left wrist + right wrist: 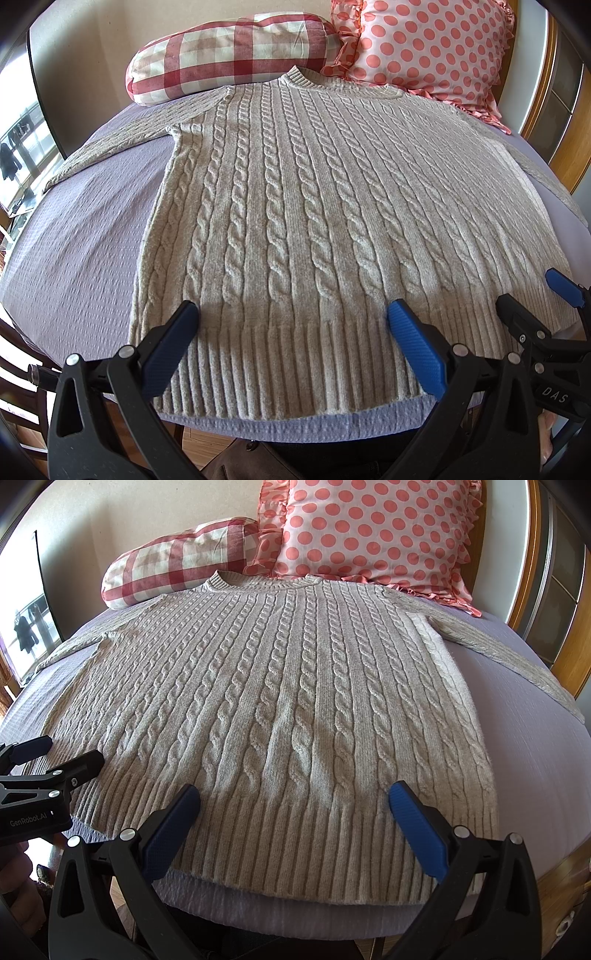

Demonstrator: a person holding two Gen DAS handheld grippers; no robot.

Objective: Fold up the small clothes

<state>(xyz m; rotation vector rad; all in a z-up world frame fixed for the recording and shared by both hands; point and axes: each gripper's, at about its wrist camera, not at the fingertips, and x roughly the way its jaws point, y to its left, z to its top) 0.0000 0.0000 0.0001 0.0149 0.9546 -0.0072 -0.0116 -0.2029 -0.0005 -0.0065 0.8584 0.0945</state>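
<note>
A light grey cable-knit sweater (295, 206) lies flat on the bed, collar toward the pillows, both sleeves spread out to the sides, ribbed hem nearest me. It also shows in the right wrist view (288, 701). My left gripper (293, 314) is open and empty, hovering over the left part of the hem. My right gripper (293, 794) is open and empty over the right part of the hem. The right gripper shows at the right edge of the left wrist view (532, 291), and the left gripper at the left edge of the right wrist view (70, 751).
The bed has a lilac cover (81, 236). A red-checked pillow (229, 51) and a pink polka-dot pillow (432, 44) lean at the head. A wooden frame (554, 122) stands on the right. A window (22, 147) is on the left.
</note>
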